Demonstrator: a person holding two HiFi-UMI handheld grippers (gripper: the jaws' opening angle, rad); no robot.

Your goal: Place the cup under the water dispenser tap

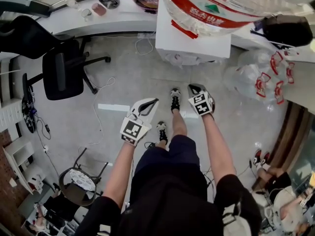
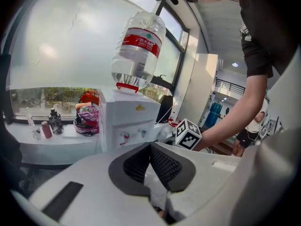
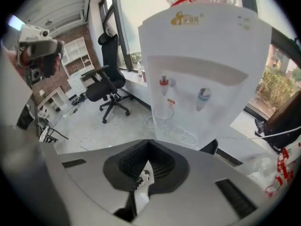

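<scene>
Right gripper (image 3: 149, 144) is closed up on nothing and the clear cup (image 3: 162, 120) already sits under the red tap (image 3: 163, 82), so the smart move is pulling straight back, jaws kept together, without clipping it.

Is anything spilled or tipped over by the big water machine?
Nothing stands out. The clear cup stands upright below the red tap of the water dispenser. No puddle shows on the floor around it, and the big bottle sits straight on top.
</scene>
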